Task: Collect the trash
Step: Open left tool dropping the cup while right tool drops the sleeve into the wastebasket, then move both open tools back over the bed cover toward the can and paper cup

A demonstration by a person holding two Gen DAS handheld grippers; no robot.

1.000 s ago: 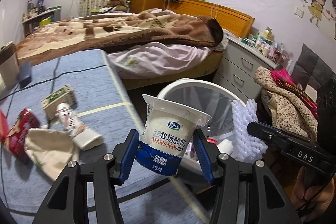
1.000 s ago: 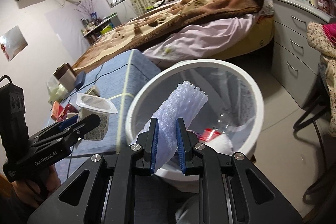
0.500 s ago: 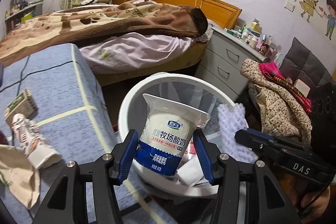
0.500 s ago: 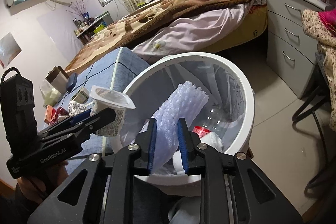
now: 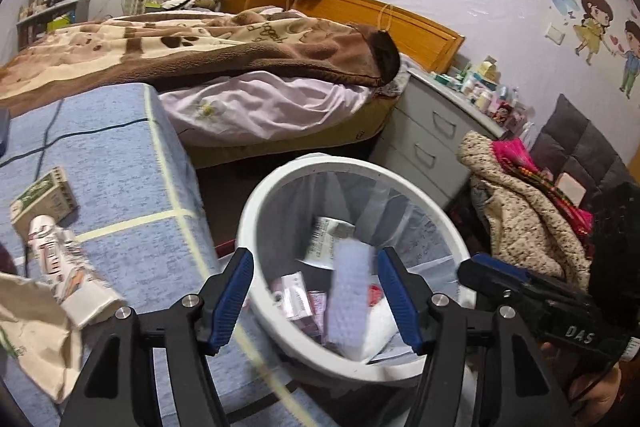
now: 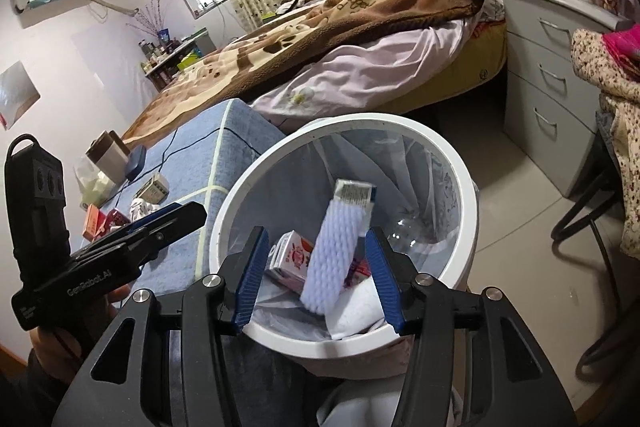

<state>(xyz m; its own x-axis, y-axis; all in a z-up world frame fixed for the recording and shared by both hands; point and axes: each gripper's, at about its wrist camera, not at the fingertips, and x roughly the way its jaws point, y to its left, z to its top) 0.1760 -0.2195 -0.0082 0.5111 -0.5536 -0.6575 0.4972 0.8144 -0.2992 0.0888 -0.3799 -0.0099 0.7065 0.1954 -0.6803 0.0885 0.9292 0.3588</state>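
Observation:
A white trash bin point(image 5: 256, 211) with a clear liner stands beside the blue table; it also shows in the right wrist view point(image 6: 400, 125). My left gripper point(image 5: 316, 301) is open and empty over its near rim. My right gripper point(image 6: 316, 273) is open and empty over the bin. The white foam net point(image 6: 334, 253) is loose inside the bin, also blurred in the left wrist view point(image 5: 348, 295). The yogurt cup point(image 6: 354, 193) lies deeper in the bin, also in the left wrist view point(image 5: 328, 239). A small carton point(image 6: 290, 261) lies in the bin too.
On the blue table point(image 5: 112, 155) lie a green-white carton point(image 5: 44, 195), a crumpled white wrapper point(image 5: 60, 259) and a beige paper bag point(image 5: 32, 339). A bed point(image 5: 200, 59), grey drawers point(image 5: 432, 143) and a chair with clothes point(image 5: 524, 211) surround the bin.
Both grippers opened. The yogurt cup dropped from the left gripper and the foam net dropped from the right gripper into the bin.

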